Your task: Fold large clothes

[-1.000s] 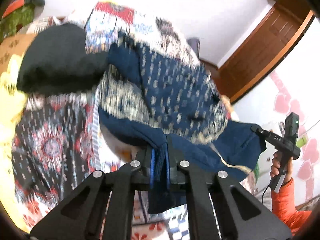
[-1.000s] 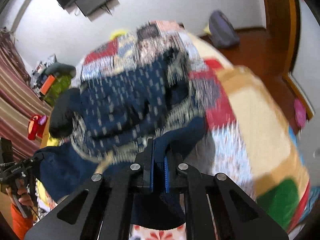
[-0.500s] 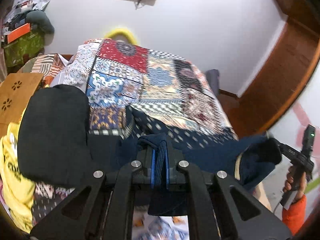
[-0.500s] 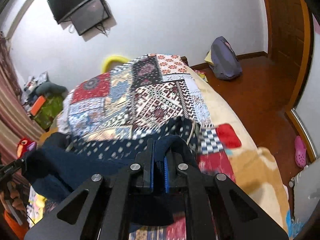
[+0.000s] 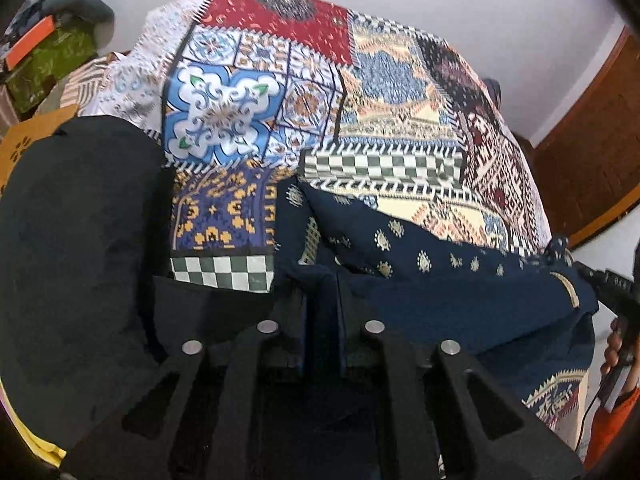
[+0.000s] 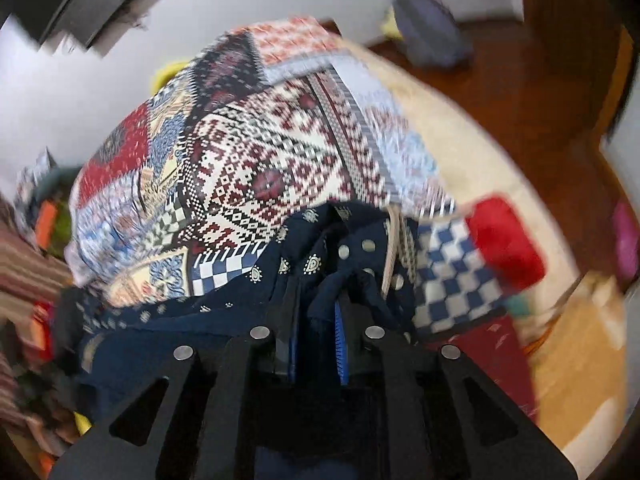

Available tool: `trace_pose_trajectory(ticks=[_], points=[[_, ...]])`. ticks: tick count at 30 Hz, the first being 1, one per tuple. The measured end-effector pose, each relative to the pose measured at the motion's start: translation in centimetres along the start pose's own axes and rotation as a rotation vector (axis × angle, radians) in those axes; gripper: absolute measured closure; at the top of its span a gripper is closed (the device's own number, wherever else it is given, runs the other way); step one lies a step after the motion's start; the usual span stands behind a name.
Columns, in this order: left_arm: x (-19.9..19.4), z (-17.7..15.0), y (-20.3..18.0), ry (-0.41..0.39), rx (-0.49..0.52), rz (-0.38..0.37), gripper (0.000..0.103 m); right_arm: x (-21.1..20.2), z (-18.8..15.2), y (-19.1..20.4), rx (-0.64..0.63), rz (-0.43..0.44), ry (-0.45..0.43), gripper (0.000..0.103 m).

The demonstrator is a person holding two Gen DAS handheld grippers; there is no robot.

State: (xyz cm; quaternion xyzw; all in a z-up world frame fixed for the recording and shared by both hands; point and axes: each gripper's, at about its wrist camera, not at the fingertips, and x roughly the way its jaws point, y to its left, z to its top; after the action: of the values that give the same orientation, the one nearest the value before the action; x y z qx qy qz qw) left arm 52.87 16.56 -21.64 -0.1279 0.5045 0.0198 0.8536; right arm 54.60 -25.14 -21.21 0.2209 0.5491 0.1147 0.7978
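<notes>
Both grippers pinch the navy garment (image 5: 432, 280) between closed fingers; it stretches from the left gripper (image 5: 322, 304) across to the right gripper (image 6: 318, 320), draped over the near edge of the patchwork quilt (image 5: 392, 112); a black cloth (image 5: 76, 240) lies left.

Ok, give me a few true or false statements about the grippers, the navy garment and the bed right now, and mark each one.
1. Both grippers pinch the navy garment. True: the left gripper and the right gripper each have cloth between the fingers.
2. The garment is plain navy. False: it has small pale motifs.
3. A patchwork quilt covers the bed. True.
4. A black cloth lies right of the left gripper. False: it lies to its left.
5. The garment lies folded. False: it stretches between the grippers.
</notes>
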Motion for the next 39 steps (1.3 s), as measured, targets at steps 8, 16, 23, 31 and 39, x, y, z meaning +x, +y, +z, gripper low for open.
trace_pose_trajectory(ticks=[8, 16, 23, 31, 39], points=[[-4.5, 0.7, -0.9, -0.013, 0.060, -0.010, 0.082, -6.9, 0.0, 1.5, -0.084, -0.120, -0.133, 0.066], [-11.1, -0.6, -2.5, -0.181, 0.121, 0.077, 0.047, -12.5, -5.0, 5.5, -0.355, -0.163, -0.238, 0.059], [-10.0, -4.7, -5.3, -0.105, 0.224, 0.014, 0.047, -9.2, -9.1, 7.5, -0.467, -0.100, -0.134, 0.059], [-2.5, -8.5, -8.6, 0.022, 0.369, 0.085, 0.047, -0.9, -9.7, 7.4, -0.479, -0.128, 0.033, 0.059], [1.6, -0.3, -6.6, -0.032, 0.219, 0.168, 0.047, 2.0, -2.8, 7.9, -0.398, -0.259, -0.057, 0.059]])
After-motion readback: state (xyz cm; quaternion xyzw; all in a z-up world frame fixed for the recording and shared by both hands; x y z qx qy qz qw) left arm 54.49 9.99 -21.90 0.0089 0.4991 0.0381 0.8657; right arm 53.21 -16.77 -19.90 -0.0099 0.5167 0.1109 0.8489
